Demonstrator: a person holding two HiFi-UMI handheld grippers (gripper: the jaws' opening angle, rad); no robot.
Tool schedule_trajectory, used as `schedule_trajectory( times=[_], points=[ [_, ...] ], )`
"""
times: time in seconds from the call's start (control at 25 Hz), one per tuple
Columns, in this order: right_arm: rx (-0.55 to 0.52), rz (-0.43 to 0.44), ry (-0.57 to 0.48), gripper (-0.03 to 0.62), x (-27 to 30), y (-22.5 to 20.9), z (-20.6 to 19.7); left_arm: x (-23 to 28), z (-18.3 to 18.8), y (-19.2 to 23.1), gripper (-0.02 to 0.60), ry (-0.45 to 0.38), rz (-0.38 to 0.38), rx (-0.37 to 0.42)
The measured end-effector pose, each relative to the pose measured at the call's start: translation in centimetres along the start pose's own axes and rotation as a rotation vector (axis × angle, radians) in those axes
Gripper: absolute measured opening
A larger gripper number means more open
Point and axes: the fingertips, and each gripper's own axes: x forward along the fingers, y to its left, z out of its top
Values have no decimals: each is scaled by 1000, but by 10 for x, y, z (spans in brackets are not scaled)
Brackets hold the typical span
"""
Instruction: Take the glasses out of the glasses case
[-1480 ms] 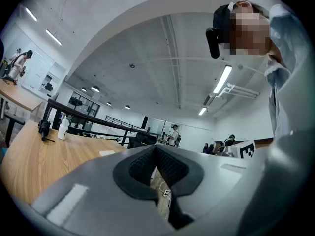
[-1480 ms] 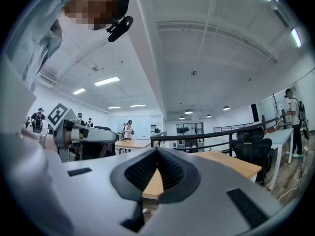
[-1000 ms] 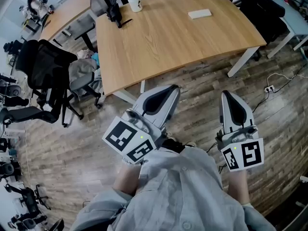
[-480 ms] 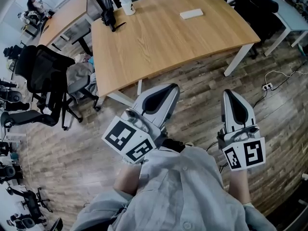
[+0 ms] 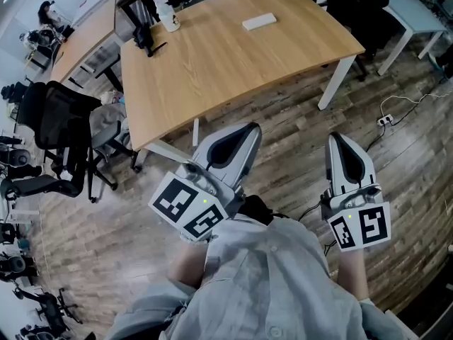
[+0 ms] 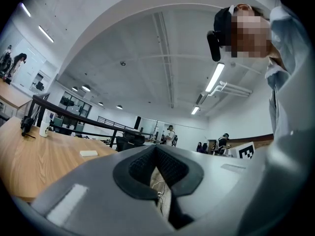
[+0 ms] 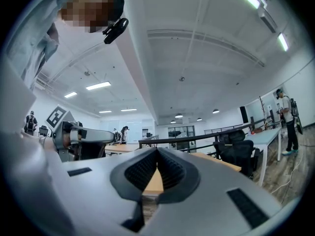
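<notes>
A flat white glasses case lies closed on the far part of a wooden table; in the left gripper view the glasses case shows small on the tabletop. No glasses are visible. My left gripper and right gripper are held close to my body over the wooden floor, well short of the table, both pointing toward it. The jaws of the left gripper and the right gripper are shut with nothing between them.
A black stand and a white cup sit at the table's far left corner. Black office chairs crowd the floor at left. A power strip with cables lies at right, near another desk.
The table and the case have slid leftward in the head view as I move across the floor. Both grippers keep their pose in front of my body and stay shut.
</notes>
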Motion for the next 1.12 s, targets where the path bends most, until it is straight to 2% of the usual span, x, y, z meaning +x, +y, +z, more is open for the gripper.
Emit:
schedule_trajectory(
  times=[0.64,1.12],
  points=[
    [5,-161,4,0,-36,-55,-8,62,-14,-23,5,40,-139,0],
    [-11,-210,44,0,12,-116,-7,148,-15,10,5,55,-203,-42]
  ],
)
